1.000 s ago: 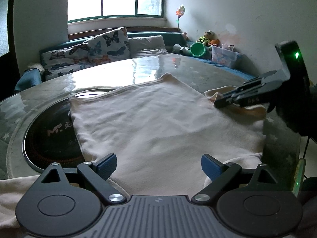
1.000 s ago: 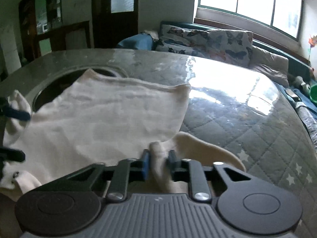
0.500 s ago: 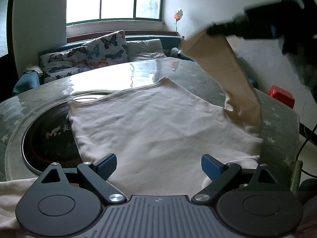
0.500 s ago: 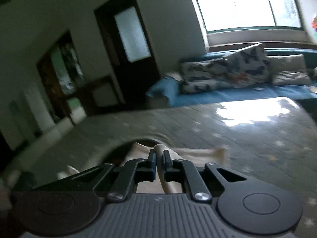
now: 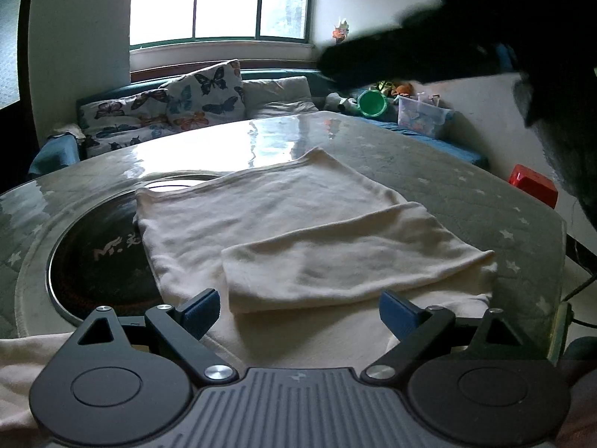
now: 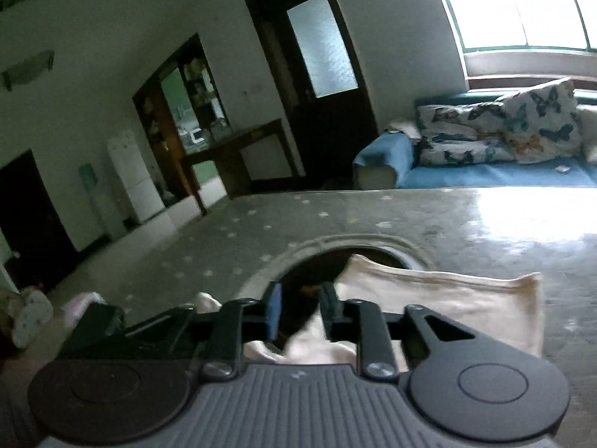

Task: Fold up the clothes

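Since a second ago the cream garment's (image 5: 283, 224) right sleeve (image 5: 347, 261) has been laid across its body, and the right gripper (image 6: 298, 308), then pinching that sleeve, is now lifted, slightly parted and empty. Bare table (image 5: 466, 194) surrounds the cloth; its left edge overhangs the round dark inset (image 5: 93, 254). Left gripper (image 5: 298, 308) hovers wide open at the near hem, holding nothing.

Your left gripper (image 5: 298, 311): matte black linkage arms, silver pivot screws, blue finger pads (image 5: 199, 311), grey ribbed housing with two round black discs. Right gripper (image 6: 300, 315) is the same build, blue pads (image 6: 275, 311) included.
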The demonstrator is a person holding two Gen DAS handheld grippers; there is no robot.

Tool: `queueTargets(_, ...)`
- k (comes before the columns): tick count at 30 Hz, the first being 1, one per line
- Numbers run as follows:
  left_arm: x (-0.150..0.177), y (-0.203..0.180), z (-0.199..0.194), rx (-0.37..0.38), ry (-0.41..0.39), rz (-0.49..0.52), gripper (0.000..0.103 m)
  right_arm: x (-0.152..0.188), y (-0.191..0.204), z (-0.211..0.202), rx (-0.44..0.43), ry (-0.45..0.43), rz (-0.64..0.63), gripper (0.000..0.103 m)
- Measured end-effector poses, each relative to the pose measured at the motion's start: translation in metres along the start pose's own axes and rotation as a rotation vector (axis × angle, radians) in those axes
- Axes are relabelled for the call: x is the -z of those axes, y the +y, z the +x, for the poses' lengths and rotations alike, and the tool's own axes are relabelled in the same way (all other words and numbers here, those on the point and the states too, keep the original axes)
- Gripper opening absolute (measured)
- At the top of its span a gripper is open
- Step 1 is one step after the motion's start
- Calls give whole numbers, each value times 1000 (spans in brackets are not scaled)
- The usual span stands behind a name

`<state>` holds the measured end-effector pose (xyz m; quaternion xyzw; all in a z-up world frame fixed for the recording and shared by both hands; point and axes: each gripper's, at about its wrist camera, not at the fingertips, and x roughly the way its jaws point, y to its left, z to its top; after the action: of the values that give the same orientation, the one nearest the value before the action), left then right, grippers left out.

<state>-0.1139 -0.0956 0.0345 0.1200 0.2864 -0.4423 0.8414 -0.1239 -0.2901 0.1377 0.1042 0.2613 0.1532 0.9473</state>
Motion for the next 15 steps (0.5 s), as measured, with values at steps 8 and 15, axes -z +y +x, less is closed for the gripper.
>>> queueTargets(8, -8, 2, 3, -16, -15, -9, 94, 73, -50, -19, 210, 193, 18, 26)
queueTargets(15, -11, 5, 19, -46, 21, -38, 91, 115, -60, -36, 258, 253, 33, 26)
